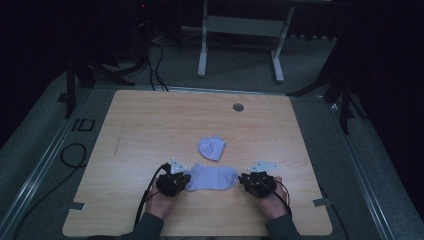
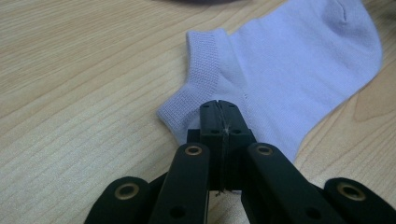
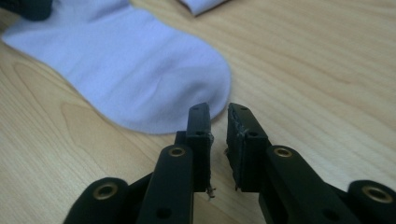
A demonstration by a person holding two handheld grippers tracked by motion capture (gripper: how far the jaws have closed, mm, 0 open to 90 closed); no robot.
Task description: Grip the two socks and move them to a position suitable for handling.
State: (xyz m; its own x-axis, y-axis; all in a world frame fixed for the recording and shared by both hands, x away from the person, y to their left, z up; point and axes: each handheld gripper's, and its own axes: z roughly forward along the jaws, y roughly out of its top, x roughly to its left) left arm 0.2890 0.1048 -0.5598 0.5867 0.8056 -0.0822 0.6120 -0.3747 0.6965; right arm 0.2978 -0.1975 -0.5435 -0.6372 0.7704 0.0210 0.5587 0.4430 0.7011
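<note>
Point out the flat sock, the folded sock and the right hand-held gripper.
flat sock point(image 1: 212, 177), high view, middle of its foot
folded sock point(image 1: 211, 148), high view, its centre
right hand-held gripper point(image 3: 218, 122), right gripper view, midway between its fingertips

Free room and obstacles on the counter point(image 1: 150, 125). The flat sock point(image 1: 212, 178) lies between the left gripper point(image 1: 181, 181) and the right gripper point(image 1: 244, 180), so the direct lane from one to the other runs over cloth. The folded sock point(image 1: 212, 148) sits just beyond it, a narrow strip of bare wood between the two. To the left, to the right and toward the far edge the wood lies open; a small round grommet point(image 1: 238, 107) sits flush near the far edge. The right gripper's jaws stand slightly apart at the toe, nothing between them.
</note>
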